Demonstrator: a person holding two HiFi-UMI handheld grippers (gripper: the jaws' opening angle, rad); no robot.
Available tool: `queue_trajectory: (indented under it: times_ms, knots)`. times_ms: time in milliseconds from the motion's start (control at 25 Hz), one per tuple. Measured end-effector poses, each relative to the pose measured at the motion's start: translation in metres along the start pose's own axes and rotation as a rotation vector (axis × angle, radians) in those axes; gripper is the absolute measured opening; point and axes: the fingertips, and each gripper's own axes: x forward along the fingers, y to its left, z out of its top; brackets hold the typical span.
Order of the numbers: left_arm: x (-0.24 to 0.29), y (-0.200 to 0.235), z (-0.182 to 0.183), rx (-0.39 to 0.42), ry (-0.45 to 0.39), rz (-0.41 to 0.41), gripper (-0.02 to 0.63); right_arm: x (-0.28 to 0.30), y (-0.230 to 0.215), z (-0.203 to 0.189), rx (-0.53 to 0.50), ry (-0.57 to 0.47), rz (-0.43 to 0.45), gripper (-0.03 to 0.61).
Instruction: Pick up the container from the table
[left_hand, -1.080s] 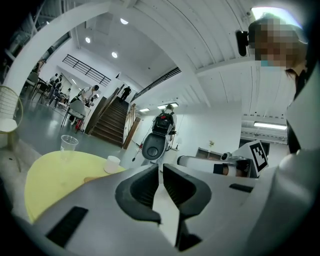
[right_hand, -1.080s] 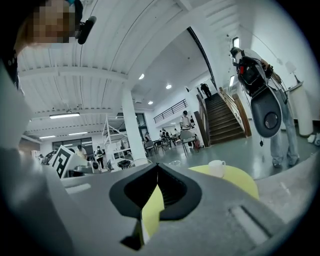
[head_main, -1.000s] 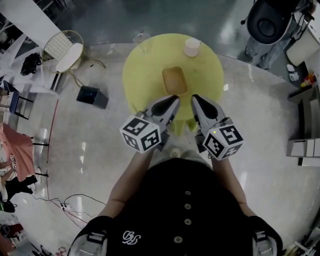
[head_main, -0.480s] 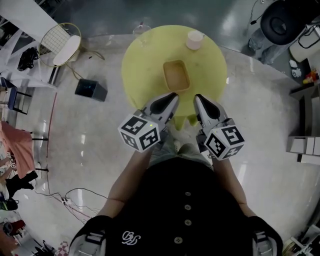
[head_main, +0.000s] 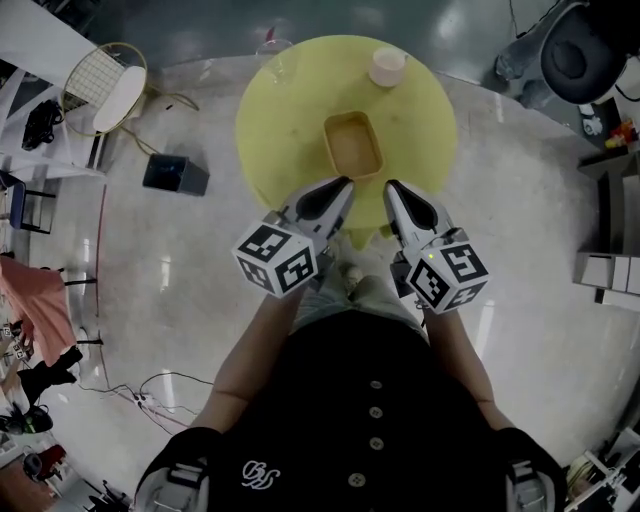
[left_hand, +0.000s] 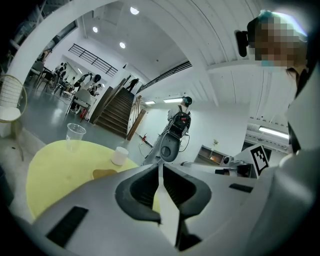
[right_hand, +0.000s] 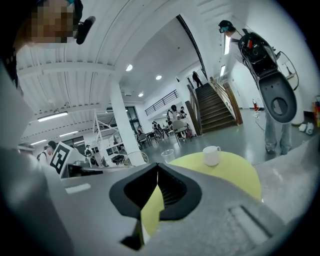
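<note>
The shallow rectangular container (head_main: 352, 143) lies near the middle of the round yellow table (head_main: 280, 130), just beyond both claws. It looks light, stiff and thin-walled, so a pinch over its near rim should serve, though smooth walls may slip. The left gripper (head_main: 343, 186) has its jaws pressed together on nothing, and the right gripper (head_main: 391, 188) likewise; neither touches the container

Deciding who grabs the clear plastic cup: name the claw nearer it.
Left. The left claw is nearward and slightly right of the clear plastic cup; the right claw sits farther right.
</note>
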Motion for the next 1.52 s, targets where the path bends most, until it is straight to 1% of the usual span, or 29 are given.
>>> queue_trajectory:
  times_ms: [280,520,680,1000,1160,1280,1400,1520]
  knots:
    - [0.008,0.022,-0.004,-0.033,0.044,-0.006,0.035,0.018,-0.015,-0.004,0.028,0.025,-0.04,0.003]
    - [0.016,0.045,-0.007,-0.061,0.058,0.014,0.035,0.035,-0.028,-0.013,0.052,0.048,-0.062,0.005]
    - [0.023,0.061,-0.01,-0.081,0.058,0.042,0.037,0.051,-0.038,-0.024,0.071,0.079,-0.068,0.005]
    - [0.033,0.096,-0.037,-0.148,0.127,0.076,0.037,0.072,-0.06,-0.049,0.121,0.15,-0.106,0.005]
    - [0.042,0.106,-0.056,-0.174,0.187,0.076,0.037,0.082,-0.077,-0.065,0.153,0.188,-0.131,0.006]
    - [0.05,0.111,-0.064,-0.196,0.208,0.085,0.037,0.086,-0.089,-0.074,0.179,0.213,-0.148,0.006]
    - [0.054,0.119,-0.072,-0.212,0.224,0.107,0.037,0.09,-0.097,-0.082,0.188,0.242,-0.15,0.04]
    - [0.055,0.132,-0.079,-0.22,0.237,0.147,0.038,0.095,-0.105,-0.09,0.192,0.266,-0.162,0.048]
